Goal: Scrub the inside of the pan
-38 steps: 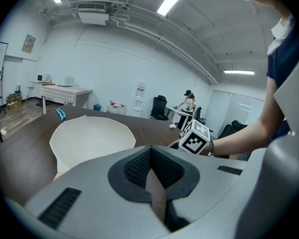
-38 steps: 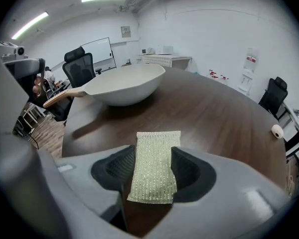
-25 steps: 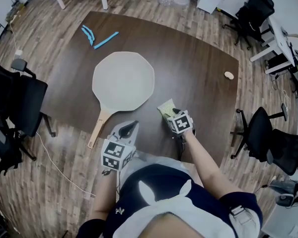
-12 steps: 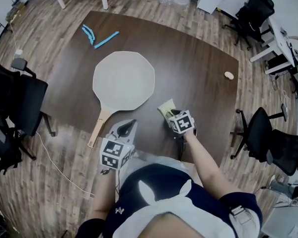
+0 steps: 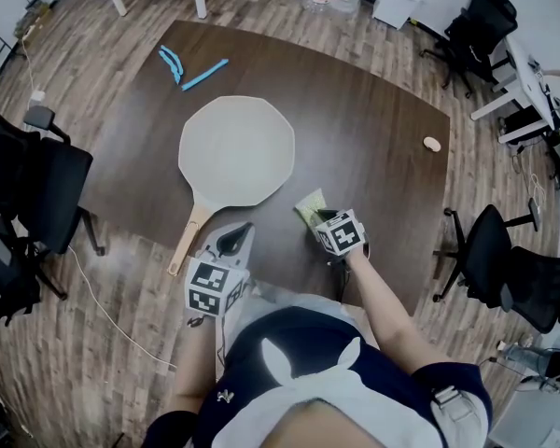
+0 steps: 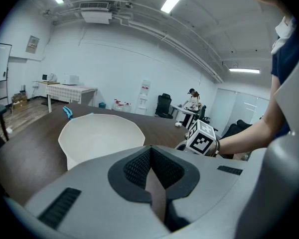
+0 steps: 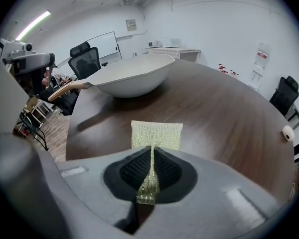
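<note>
On the broad table [image 5: 383, 147] the white pan [image 5: 235, 150] lies left of centre, its handle [image 5: 189, 238] overhanging the near edge, with bare wood all around. The left gripper [image 6: 150, 171], clenched on nothing, could steady that handle. The right gripper [image 7: 150, 176], whose jaws have just been closing, pinches the scouring pad [image 7: 156, 134]; it should be lifted clear over the rim.

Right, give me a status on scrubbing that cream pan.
Done: the right gripper has just been closing and now pinches the yellow-green mesh scrubbing cloth. In hand: the cloth is at the near edge of the dark wooden table, beside the cream many-sided pan, not in it. To do: all the scrubbing; nothing is inside the pan. The left gripper is shut and empty, short of the pan's wooden handle.
</note>
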`<state>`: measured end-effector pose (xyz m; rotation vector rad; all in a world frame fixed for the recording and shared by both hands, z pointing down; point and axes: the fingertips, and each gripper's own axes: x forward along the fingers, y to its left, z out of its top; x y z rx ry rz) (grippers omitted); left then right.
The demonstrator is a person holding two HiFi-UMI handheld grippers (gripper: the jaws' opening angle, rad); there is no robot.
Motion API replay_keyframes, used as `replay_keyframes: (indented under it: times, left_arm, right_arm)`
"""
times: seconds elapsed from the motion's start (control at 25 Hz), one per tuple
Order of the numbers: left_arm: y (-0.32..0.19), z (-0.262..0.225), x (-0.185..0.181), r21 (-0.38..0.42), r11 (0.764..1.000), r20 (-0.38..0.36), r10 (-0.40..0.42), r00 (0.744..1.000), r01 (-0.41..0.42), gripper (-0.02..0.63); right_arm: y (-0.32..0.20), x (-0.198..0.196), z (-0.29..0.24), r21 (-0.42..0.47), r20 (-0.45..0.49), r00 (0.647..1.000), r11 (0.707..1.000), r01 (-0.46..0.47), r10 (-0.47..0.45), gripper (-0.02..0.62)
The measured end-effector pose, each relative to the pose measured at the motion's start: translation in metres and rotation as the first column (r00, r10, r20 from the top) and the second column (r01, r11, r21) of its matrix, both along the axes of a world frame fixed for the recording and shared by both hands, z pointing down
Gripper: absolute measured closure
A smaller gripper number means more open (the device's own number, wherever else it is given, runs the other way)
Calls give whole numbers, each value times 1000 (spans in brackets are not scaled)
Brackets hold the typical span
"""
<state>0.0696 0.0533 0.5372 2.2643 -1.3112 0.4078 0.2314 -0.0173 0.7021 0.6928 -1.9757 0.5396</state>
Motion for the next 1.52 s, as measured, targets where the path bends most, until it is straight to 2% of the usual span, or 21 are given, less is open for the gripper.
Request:
replay_keyframes:
  times: [0.36,0.68,0.88,1.08,1.28,1.4,1.52]
  left_arm:
    - [9,-3,-20,10,999,12,-42,999,42,601]
    - [16,-6,-39,16,996,36,-92,995,91,601]
    - [25,-9,-54,14,988,34,-155,987,154,603]
    - [33,3,-90,-14,971,141,-236,961,240,603]
    - [34,9,-109,-31,959,142,-274,951,281,600]
    - [33,10,-114,-26,961,181,-267,947,276,597]
    - [32,24,-109,-72,979,284,-163,945,190,465]
  right_arm:
    - [5,-15,-33,53,49,998,998,30,-32,583]
    - [3,-36,-83,111,154,986,993,43,-60,583]
    - [6,-57,-109,159,193,975,984,81,-111,583]
    - [15,-86,-127,193,215,962,973,127,-168,583]
    - [27,-101,-137,203,237,951,967,152,-199,583]
    - [33,-106,-138,202,242,947,966,164,-211,583]
    - [40,-109,-140,201,248,943,964,172,-220,581]
